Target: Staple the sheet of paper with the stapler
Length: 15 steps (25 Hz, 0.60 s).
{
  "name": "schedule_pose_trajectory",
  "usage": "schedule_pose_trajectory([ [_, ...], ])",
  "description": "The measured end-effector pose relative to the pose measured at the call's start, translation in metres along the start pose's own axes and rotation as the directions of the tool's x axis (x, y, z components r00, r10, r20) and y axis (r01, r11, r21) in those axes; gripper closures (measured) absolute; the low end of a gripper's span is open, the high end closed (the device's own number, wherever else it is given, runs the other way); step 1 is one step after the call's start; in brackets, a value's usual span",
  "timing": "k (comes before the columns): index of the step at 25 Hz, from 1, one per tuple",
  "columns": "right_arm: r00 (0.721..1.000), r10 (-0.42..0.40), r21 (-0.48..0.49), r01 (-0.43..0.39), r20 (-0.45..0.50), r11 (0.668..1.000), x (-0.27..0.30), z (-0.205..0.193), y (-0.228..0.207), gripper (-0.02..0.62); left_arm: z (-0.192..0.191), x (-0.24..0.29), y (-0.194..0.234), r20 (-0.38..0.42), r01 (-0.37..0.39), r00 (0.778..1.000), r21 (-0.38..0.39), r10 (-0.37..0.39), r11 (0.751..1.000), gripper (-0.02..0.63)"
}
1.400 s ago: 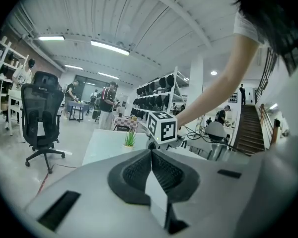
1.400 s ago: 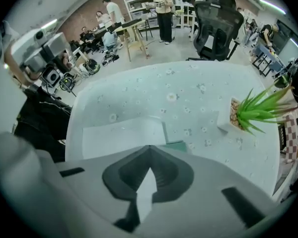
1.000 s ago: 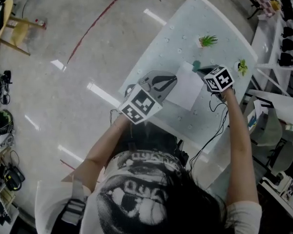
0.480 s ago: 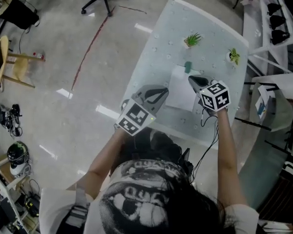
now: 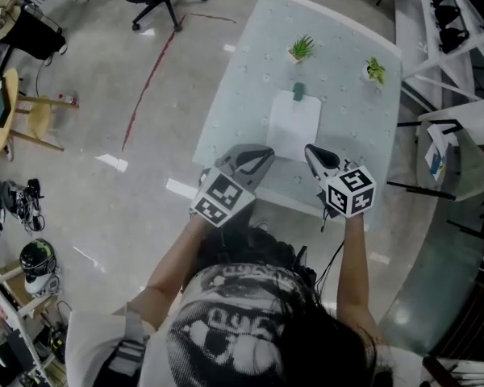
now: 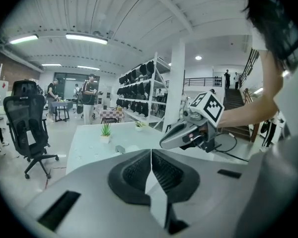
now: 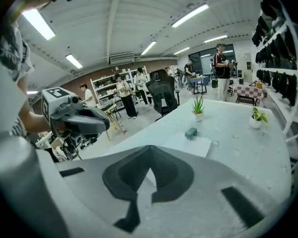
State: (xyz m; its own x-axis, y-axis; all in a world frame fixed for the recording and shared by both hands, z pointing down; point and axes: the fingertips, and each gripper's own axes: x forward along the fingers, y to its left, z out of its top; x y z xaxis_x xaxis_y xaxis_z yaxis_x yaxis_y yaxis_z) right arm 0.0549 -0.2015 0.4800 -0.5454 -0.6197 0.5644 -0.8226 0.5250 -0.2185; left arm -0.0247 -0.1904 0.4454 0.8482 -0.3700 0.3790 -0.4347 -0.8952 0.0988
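Pale frosted tabletop [image 5: 234, 111], smooth and dotted with small round fittings, fills the space ahead of me. The sheet of paper [image 5: 294, 126] lies flat at twelve o'clock, and the stapler [image 5: 298, 92] sits at its twelve o'clock edge. My left gripper [image 5: 260, 155] hangs at the sheet's seven o'clock and my right gripper [image 5: 314, 155] at its five o'clock. Both have their ribbed dark pads clenched together on nothing. I cannot tell whether a staple is already in. To do this well, I judge one gripper should pin the thin, slippery sheet flat. The other should press straight down on the small, blocky teal stapler, so it neither skids on the slick surface nor tips.
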Motion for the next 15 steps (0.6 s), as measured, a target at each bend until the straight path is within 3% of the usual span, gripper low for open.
schedule_pose_trajectory([
  [15,0.98,0.019,0.043,-0.028,0.198,0.999,-0.115,-0.062,0.09,0.592,-0.018,-0.05,-0.123,-0.01,-0.096,0.995,0.019,0.096,0.995,0.601],
])
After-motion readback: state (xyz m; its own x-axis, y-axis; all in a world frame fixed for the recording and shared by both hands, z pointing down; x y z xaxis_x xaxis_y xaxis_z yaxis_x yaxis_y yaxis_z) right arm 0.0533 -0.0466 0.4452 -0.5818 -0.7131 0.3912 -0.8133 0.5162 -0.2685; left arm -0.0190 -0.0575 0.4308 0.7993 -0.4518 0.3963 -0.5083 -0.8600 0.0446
